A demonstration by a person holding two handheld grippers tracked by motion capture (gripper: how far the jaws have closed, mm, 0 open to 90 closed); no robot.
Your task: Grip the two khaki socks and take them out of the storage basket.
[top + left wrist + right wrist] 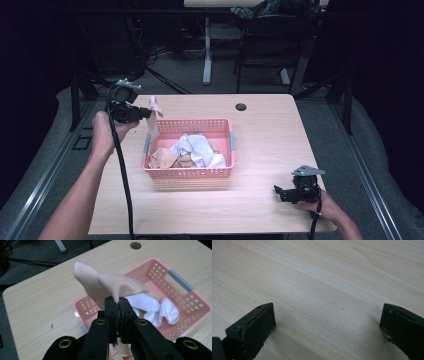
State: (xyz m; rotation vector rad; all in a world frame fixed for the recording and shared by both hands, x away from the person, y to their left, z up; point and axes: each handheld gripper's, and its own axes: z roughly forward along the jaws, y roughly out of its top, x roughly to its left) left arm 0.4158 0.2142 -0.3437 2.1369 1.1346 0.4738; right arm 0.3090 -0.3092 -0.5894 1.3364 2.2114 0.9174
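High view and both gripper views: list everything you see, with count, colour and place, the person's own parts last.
table: one, light wood, centre, with a dark round hole near its far edge
basket: one, pink with grey handles, left of table centre
white cloth: one, crumpled in the basket
tan cloths: count unclear, in the basket's left part
tan sock: one, lifted above the basket's left end
left tongs: black, shut on the tan sock
right tongs: black, open, low over the table's near right
forearms: two, entering from below

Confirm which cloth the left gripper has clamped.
The beige cloth, pinched in the left gripper and lifted over the pink basket; the white cloth lies inside.
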